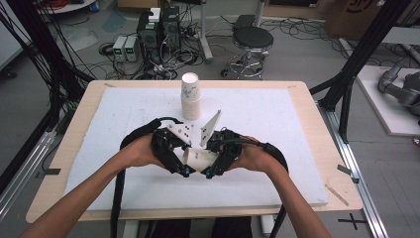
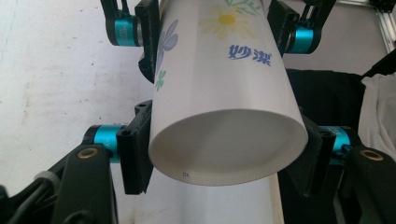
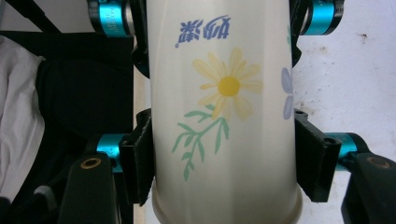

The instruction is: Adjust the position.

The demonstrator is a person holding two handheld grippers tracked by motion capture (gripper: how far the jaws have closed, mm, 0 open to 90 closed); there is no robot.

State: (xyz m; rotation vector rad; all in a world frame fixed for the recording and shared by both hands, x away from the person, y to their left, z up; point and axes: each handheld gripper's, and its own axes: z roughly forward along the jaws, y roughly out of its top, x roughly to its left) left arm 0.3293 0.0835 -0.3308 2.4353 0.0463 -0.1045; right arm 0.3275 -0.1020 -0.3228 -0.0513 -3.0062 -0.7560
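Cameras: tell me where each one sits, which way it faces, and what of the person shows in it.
High view: sits above the person's side, faces forward and down on the table; both forearms, left gripper and right gripper show.
Left gripper view: rides the left gripper, faces the paper cup from its base end; own black jaws show.
Right gripper view: rides the right gripper, faces the cup's side from its rim end; own jaws show.
Shared: both gripper views show the cup and the other gripper's jaws beyond it.

Both forearms come in from bottom edge, angled inward. My left gripper [image 1: 184, 168] and right gripper [image 1: 210, 171] meet nose-to-nose at mid-table, jaws on both clamped, wrists roughly level, hands wrapped round the grips.
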